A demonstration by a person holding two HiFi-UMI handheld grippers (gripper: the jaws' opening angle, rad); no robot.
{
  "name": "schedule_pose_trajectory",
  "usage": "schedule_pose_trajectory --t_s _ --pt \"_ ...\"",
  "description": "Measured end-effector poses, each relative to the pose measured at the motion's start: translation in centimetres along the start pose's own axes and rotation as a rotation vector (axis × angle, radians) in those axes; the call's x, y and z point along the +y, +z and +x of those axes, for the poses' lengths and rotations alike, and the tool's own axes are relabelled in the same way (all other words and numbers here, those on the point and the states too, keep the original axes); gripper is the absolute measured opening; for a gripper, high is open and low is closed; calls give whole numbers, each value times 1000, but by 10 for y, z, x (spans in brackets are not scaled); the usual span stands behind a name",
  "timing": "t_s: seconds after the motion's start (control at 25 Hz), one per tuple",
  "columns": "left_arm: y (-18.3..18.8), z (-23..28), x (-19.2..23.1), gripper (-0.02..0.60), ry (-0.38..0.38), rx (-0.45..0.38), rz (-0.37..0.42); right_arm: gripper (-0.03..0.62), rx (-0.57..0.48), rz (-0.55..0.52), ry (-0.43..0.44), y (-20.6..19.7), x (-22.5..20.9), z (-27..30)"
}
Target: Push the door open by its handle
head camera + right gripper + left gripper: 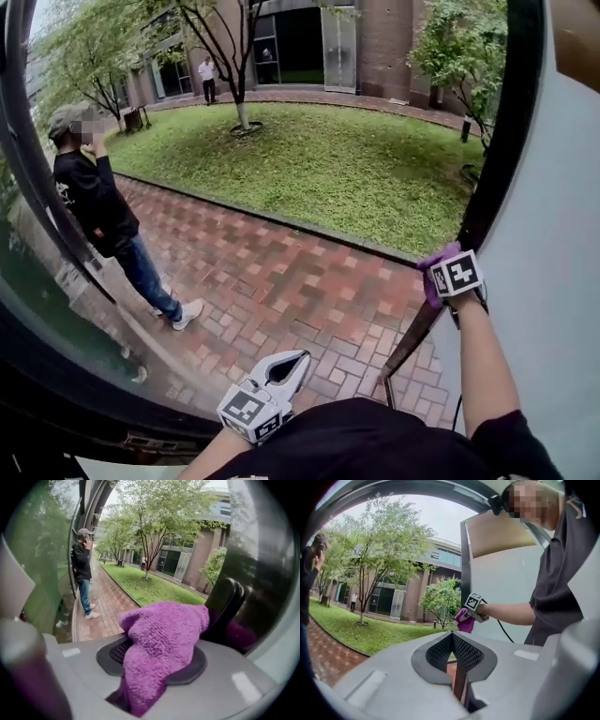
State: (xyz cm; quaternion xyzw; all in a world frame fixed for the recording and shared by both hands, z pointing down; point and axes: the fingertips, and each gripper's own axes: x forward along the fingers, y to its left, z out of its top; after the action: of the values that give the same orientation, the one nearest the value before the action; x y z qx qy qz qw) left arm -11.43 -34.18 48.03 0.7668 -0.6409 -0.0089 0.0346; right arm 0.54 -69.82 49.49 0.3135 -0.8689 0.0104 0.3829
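The door's dark edge frame (504,141) runs down the right of the head view, and its black handle bar (412,336) slants below it. My right gripper (436,277) is up against that bar, shut on a purple cloth (161,639) that drapes over the jaws and hides the pads. In the right gripper view the black handle (226,604) stands just right of the cloth. My left gripper (298,358) hangs low at the middle, away from the door, its jaws meeting at the tip with nothing between them (452,635).
Outside lie a brick path (281,281) and a lawn (328,159) with a tree. A person in a black shirt (98,202) stands on the path at left; another person (207,77) is far off. A pale wall (553,281) fills the right.
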Motion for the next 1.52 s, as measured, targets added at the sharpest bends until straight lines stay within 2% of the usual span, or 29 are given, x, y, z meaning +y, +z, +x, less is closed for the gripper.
schedule_pose_trajectory --t_s 0.16,0.4,0.64,0.76,0.84,0.88,1.0,1.12,1.28,1.44,1.52 --pt "-2 81 10 -2 -67 23 29 170 33 64 -16 -21 -53 4" --pt "8 182 33 -2 -217 31 49 172 50 134 -84 -39 -124 1" --pt "4 267 84 -2 -384 25 31 170 122 204 -185 -68 -195 -10" --pt "1 292 116 -2 -455 35 50 177 165 240 -236 -86 -219 -17" --pt "-3 302 139 -2 -490 51 61 216 195 247 -278 -96 -226 -31" --pt "-5 309 149 -2 -497 62 57 253 216 237 -306 -99 -228 -39" --pt "-8 334 165 -2 -501 76 40 261 252 175 -397 -97 -241 -71" --pt "-6 362 161 -2 -494 63 47 261 189 135 -462 -81 -256 -94" --pt "-1 375 143 -2 -501 62 18 261 89 103 -494 -64 -263 -118" --pt "-10 375 127 -2 -495 75 11 261 128 66 -488 -84 -260 -116" --pt "-11 376 122 -2 -504 75 14 261 93 19 -559 -69 -259 -133"
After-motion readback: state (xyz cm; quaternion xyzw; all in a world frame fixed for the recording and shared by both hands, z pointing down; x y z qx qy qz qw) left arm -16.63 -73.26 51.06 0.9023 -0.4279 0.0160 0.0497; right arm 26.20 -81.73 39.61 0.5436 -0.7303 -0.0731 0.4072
